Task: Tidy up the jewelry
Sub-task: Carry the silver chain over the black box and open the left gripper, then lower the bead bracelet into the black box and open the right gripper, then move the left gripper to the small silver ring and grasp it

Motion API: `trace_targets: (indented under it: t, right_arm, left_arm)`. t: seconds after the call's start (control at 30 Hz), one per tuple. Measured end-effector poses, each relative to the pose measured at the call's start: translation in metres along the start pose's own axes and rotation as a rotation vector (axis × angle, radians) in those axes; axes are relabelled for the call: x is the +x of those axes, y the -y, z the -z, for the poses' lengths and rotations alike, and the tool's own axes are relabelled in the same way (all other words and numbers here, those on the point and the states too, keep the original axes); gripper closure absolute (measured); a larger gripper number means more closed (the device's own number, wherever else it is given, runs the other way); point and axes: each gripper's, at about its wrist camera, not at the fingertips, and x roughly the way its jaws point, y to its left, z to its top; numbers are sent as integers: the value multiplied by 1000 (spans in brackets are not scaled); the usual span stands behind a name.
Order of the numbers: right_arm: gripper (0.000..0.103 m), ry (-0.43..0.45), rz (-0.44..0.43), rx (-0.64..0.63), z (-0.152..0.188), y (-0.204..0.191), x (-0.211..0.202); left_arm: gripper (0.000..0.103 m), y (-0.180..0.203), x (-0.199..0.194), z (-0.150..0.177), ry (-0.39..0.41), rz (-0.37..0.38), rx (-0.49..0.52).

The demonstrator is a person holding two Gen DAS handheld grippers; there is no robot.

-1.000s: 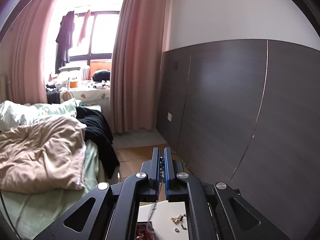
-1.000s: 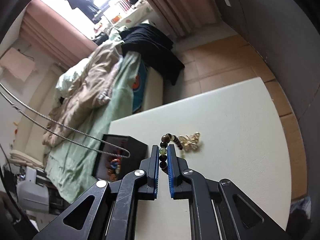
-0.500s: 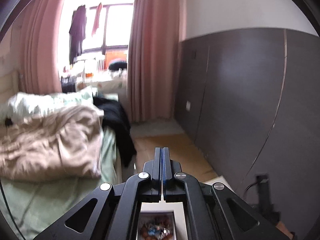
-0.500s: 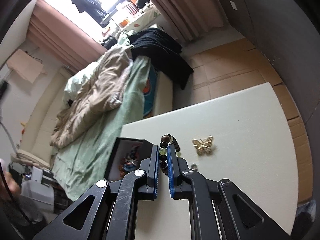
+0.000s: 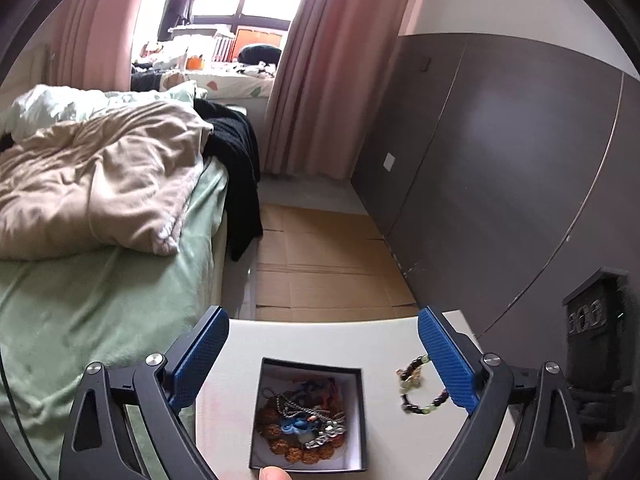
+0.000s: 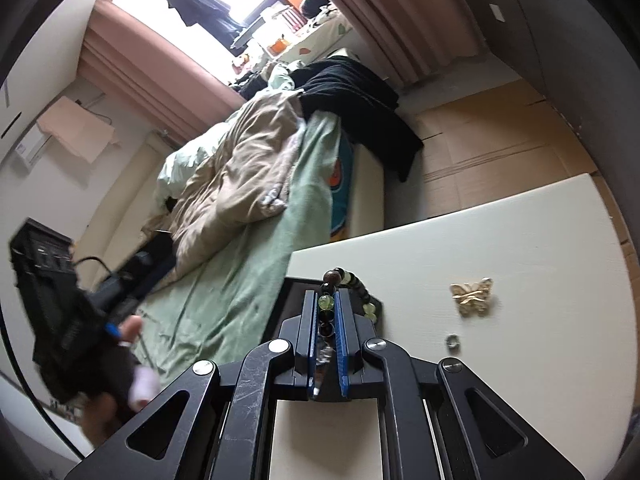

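Note:
A black jewelry box with a white lining sits on the white table and holds several tangled necklaces and bead strings. My left gripper is open wide and empty, above the box. My right gripper is shut on a bead bracelet of dark and pale green beads, held over the box's edge. The bracelet also shows in the left wrist view, hanging right of the box. A gold butterfly brooch and a small silver ring lie on the table to the right.
A bed with a beige duvet stands left of the table. Cardboard covers the floor beyond it. A dark panelled wall runs along the right. The person's left hand shows at the left of the right wrist view.
My left gripper has opened wide and tilted down over the box; the chain it held is gone from it. My right gripper has carried the bracelet left, over the box's edge.

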Motion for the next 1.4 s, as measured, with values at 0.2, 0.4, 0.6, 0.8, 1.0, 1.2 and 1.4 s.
trace_targets:
  t: [0.2,0.4,0.6,0.8,1.0,1.2,1.4]
  right_arm:
    - [93,-16,-30,-26,5,-19,14]
    - [83,-77,-47,-90,4,-39,47]
    - [36,-76,-12,-5,3,-17,40]
    - [36,-23,102,43,-1,13,6]
    - [21,-8,208,100,-4,38,-10]
    - [5,-3,225,129,-7,48,-24]
    - [0,1,260,147,-8,63,-36]
  left_arm:
    - [7,-31,16,16,-40,4,-74]
    - [7,-59,19,19,-49,39,-160]
    - [1,-61,17,23,-49,43,-166]
    - [1,-40,16,23,-52,60,-112]
    - [1,-9,23,29,-68,59,-19]
    - [0,24,34,42,-106,88,74]
    - [0,48,44,50,-140,99,126]
